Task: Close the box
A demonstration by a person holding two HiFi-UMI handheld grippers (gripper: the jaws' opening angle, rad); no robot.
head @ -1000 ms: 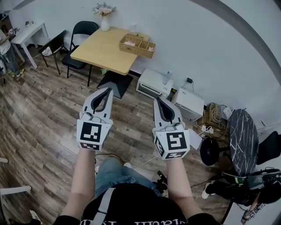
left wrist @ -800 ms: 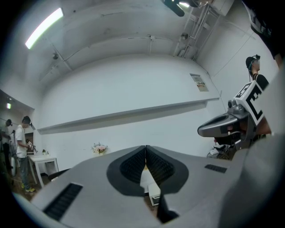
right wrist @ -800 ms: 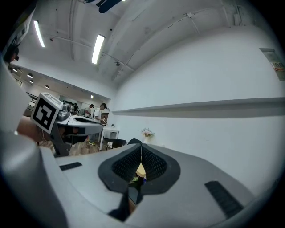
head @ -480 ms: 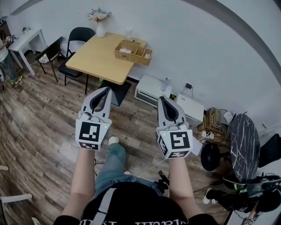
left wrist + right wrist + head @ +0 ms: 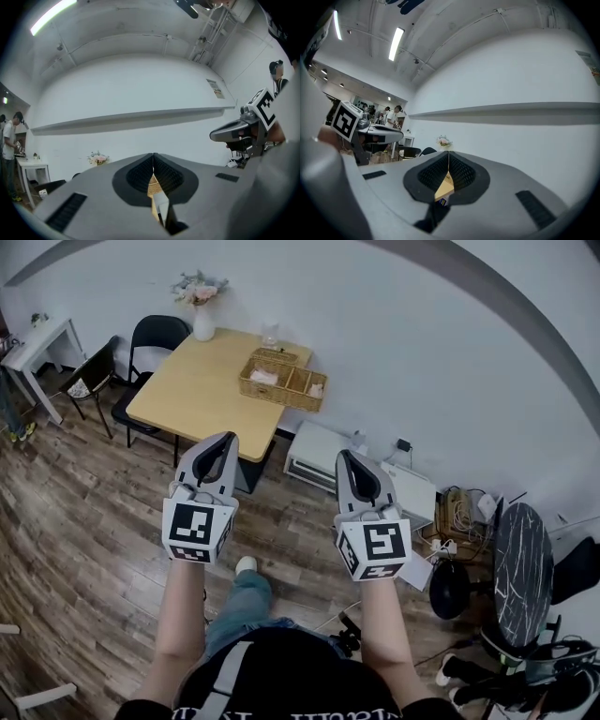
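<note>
A woven wicker box with open compartments sits on the far right part of a light wooden table by the white wall. Both grippers hang in the air in front of the table, side by side and pointing roughly level towards it. My left gripper has its jaws shut with nothing between them, its tip closed to a line. My right gripper is also shut and empty, tip closed. Neither touches the box or the table.
A vase of flowers and a glass stand on the table's far side. Black chairs flank its left. White appliances sit on the wood floor by the wall, with cables and a dark round object to the right.
Both grippers have travelled forward together towards the table. The table and wicker box now sit lower and closer in the head view. The jaws stayed shut.
</note>
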